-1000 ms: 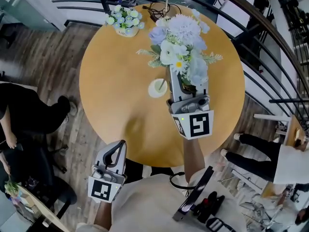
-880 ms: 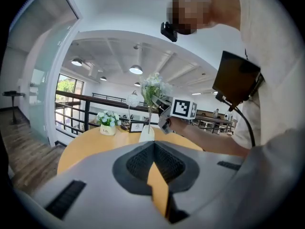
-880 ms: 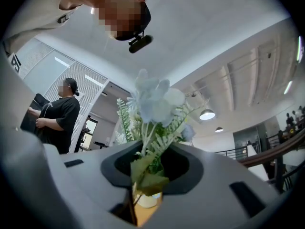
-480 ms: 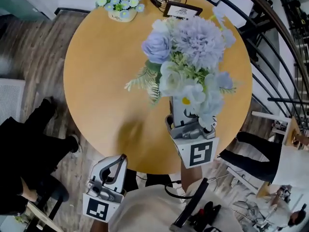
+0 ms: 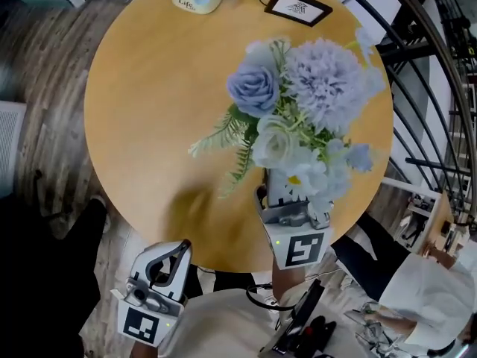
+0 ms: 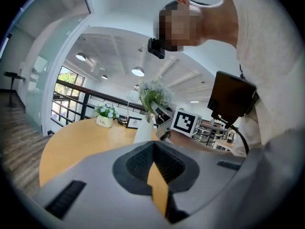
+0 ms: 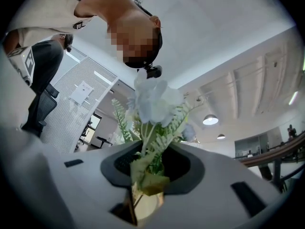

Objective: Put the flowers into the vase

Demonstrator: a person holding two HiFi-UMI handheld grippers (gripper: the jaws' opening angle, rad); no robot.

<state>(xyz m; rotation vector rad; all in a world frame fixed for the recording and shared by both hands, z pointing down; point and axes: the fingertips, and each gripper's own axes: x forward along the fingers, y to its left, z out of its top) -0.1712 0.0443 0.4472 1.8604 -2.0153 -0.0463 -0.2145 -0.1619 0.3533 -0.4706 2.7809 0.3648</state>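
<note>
Up comes the bouquet! Against a second ago the flowers (image 5: 298,118) loom far larger in the head view, hoisted toward the camera, and they now cover the spot where the white vase showed beside the right gripper (image 5: 287,203). I'd call that the carry stage: lifted, not yet planted. Those right fingers pinch the green stems (image 7: 143,173) low down, and pale blue, lilac and white blooms with fern sprigs fan out well beyond the fingertips. From the left gripper view, the vase (image 6: 143,133) stands upright on the surface (image 5: 149,95), far beyond the left fingers, with the bouquet above it. Whether the stem ends reach its mouth, I can't tell. The left gripper (image 5: 173,253) hangs off the surface's edge, fingers pressed together on nothing.
</note>
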